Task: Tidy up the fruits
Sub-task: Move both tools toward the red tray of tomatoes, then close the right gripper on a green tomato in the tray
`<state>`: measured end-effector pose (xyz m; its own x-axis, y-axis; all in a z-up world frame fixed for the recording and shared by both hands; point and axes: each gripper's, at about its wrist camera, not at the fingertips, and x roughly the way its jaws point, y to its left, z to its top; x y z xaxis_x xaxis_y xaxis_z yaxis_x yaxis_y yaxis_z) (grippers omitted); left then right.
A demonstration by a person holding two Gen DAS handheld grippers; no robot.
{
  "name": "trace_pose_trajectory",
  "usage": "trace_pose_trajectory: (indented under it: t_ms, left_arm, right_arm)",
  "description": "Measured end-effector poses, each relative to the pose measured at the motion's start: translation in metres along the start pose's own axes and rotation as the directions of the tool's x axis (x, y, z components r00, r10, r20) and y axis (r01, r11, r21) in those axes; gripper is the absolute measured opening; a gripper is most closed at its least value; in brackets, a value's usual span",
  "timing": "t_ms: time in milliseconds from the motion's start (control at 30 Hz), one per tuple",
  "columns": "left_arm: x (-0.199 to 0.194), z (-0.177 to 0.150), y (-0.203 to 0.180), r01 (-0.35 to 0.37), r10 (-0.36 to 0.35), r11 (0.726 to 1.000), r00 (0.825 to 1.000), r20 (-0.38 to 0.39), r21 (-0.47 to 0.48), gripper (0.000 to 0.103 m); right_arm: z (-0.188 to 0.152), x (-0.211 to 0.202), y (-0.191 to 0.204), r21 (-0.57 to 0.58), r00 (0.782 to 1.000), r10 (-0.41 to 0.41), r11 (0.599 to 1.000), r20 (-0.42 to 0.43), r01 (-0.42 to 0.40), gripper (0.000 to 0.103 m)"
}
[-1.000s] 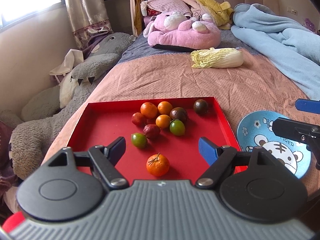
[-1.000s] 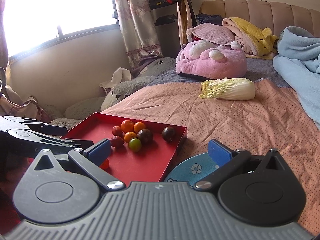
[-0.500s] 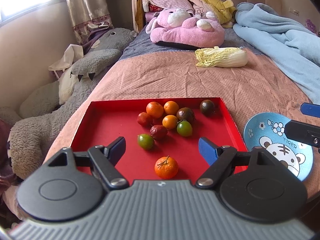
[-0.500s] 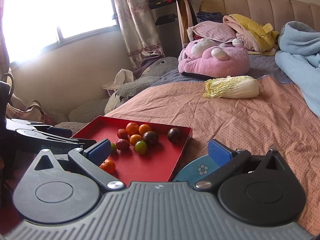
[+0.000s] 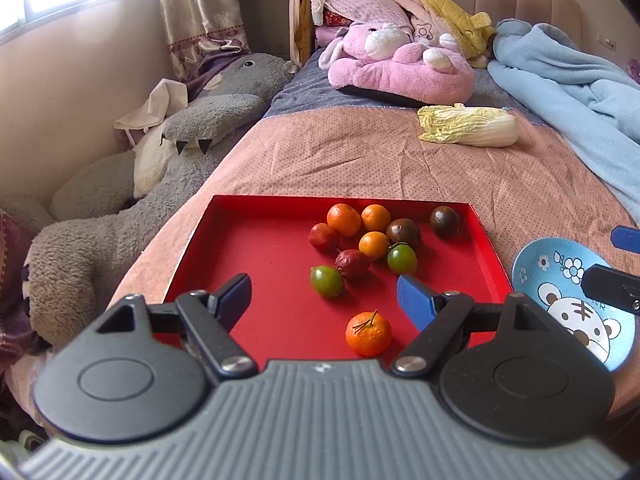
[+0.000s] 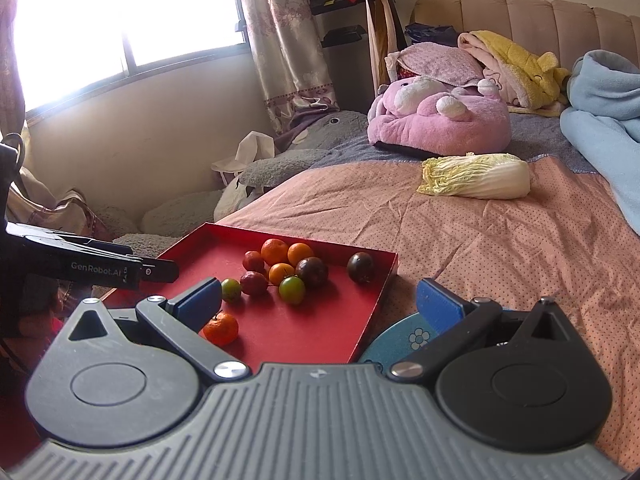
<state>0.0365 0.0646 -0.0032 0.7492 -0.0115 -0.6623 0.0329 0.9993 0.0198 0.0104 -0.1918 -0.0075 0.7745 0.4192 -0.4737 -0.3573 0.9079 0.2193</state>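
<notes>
A red tray (image 5: 248,248) lies on the bed and holds several small fruits: orange, green, dark red and dark purple ones. A lone mandarin (image 5: 368,333) with a stem sits near the tray's front edge, a green fruit (image 5: 327,281) just behind it. A blue plate (image 5: 568,280) with a tiger picture lies right of the tray. My left gripper (image 5: 324,296) is open and empty above the tray's front. My right gripper (image 6: 320,300) is open and empty, over the tray (image 6: 304,328) corner and the plate (image 6: 400,340).
A napa cabbage (image 5: 468,130) lies farther back on the pink bedspread. A pink plush toy (image 5: 400,68), a blue blanket (image 5: 568,88) and a grey plush (image 5: 168,160) at the bed's left side surround the area. The bed edge drops off left of the tray.
Both grippers have shifted slightly, so the tray and fruits sit a little farther right in both views. The fruits have not moved in the tray. Both stay open.
</notes>
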Motion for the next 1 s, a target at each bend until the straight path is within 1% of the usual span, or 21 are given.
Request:
trace_pose_trajectory:
  t_ms: [100,367,533,667,867,933,1000]
  left_arm:
    - [-0.002,-0.002,0.006,-0.004,0.004,1.0,1.0,0.0,-0.02,0.082]
    - [-0.003,-0.005,0.015,-0.013,0.013,0.999,1.0,-0.01,-0.036,0.082]
    - [-0.004,-0.006,0.022,-0.015,0.014,0.997,1.0,-0.016,-0.072,0.082]
    - [-0.005,-0.006,0.025,-0.01,0.008,0.996,1.0,-0.016,-0.094,0.082]
    - [0.002,-0.005,0.022,-0.009,0.006,0.997,0.999,-0.037,-0.079,0.082]
    - [0.005,-0.006,0.021,-0.011,0.007,0.997,0.999,-0.051,-0.075,0.082]
    - [0.007,-0.006,0.02,-0.004,-0.001,0.997,0.998,-0.059,-0.079,0.082]
  right_arm:
    - [-0.002,0.004,0.005,-0.008,1.0,0.013,1.0,-0.006,-0.013,0.103]
    - [-0.003,0.011,0.014,-0.021,0.999,0.034,0.999,-0.019,-0.034,0.103]
    - [-0.005,0.016,0.018,-0.032,0.999,0.039,0.999,-0.033,-0.04,0.103]
    - [-0.004,0.028,0.023,-0.058,0.997,0.062,0.996,-0.046,-0.064,0.103]
    - [-0.001,0.053,0.041,-0.123,0.993,0.103,0.986,-0.057,-0.11,0.103]
    - [-0.004,0.066,0.047,-0.15,0.992,0.097,0.983,-0.08,-0.108,0.103]
    - [-0.006,0.083,0.051,-0.188,0.994,0.046,0.98,-0.1,-0.065,0.101]
